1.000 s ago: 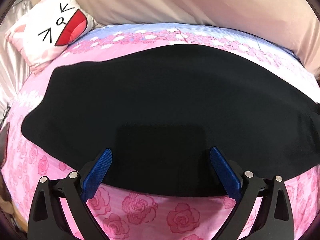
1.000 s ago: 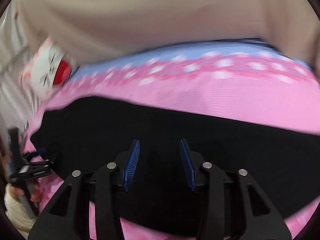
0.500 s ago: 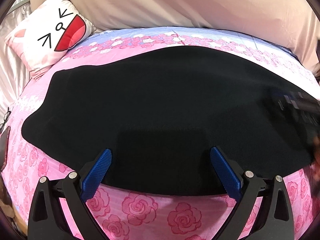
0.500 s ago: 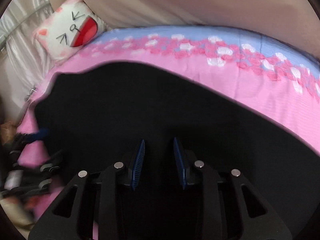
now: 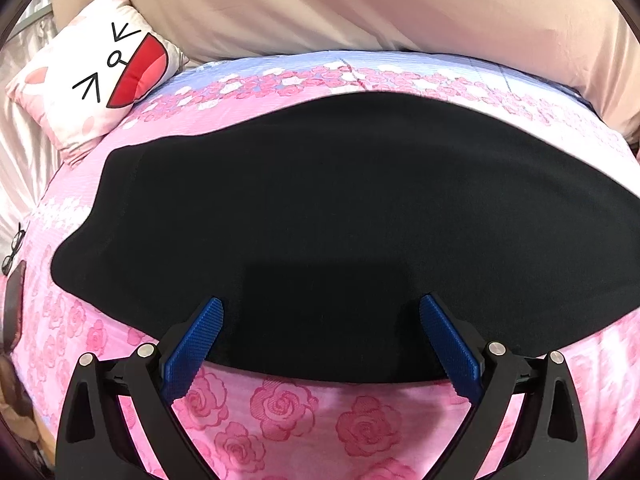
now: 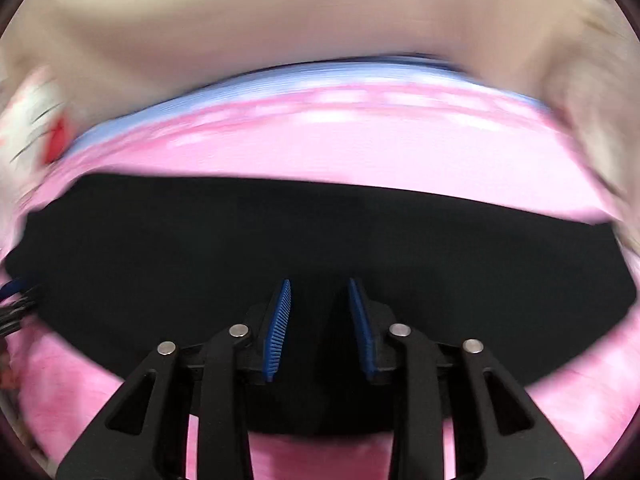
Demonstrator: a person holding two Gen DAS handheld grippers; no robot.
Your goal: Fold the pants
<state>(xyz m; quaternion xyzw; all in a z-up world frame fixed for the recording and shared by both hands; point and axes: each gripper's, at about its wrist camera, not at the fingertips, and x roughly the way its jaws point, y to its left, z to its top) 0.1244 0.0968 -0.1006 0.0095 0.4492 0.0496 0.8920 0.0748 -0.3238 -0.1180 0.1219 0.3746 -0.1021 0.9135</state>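
Both grippers hover over the pants (image 5: pixel 328 216) on the bed (image 5: pixel 280 408): left gripper (image 5: pixel 320 336) wide, right gripper (image 6: pixel 318 312) narrow, just reopening slightly (empty). Pinch the near edge squarely.

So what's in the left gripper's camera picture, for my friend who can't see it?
Black fabric pants lie spread flat across a pink rose-print bedsheet. The left gripper, with blue ribbed pads on black arms, hangs wide open above the pants' near edge. A white cartoon-face pillow leans against beige bedding behind.
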